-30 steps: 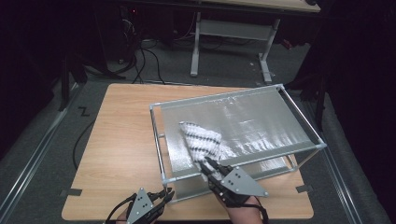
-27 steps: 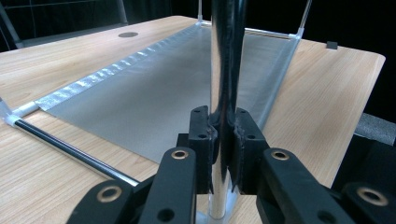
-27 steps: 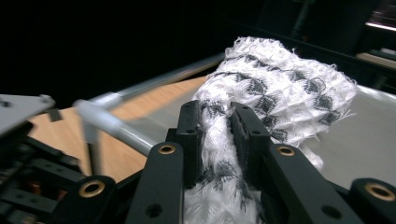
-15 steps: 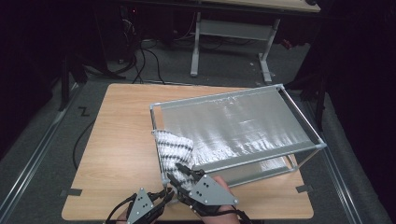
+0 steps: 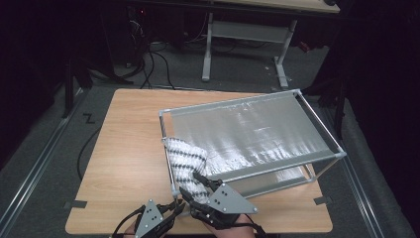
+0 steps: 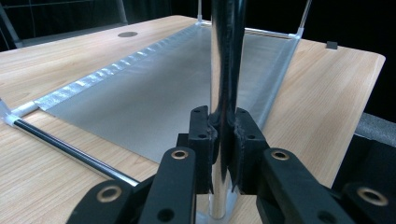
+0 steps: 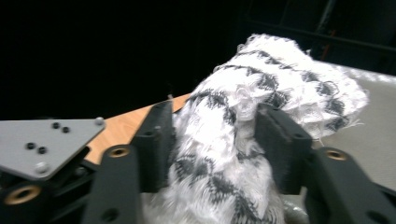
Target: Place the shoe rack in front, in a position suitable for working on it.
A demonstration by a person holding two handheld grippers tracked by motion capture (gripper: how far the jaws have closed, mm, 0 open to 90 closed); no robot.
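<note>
Patterned cloth [image 7: 261, 107] betw. right tool [image 7: 215, 135] jaws, gripped.

White-and-black zigzag cloth showing against silver mesh and pale wood.

The cloth [image 5: 185, 161] is showing white with dark grey-black chevron bands, fuzzy at the edges; the rack [image 5: 247, 131] is gleaming silvery grey with a shiny, rippled mesh sheet and pale corner joints. The desk [image 5: 129, 144] is glowing in light honey-toned wood grain. Both hand-held grippers, left [image 5: 171, 214] and right [image 5: 200, 184], are looking black, each wearing a flat grey triangular plate, brass-coloured rivets glinting.
</note>
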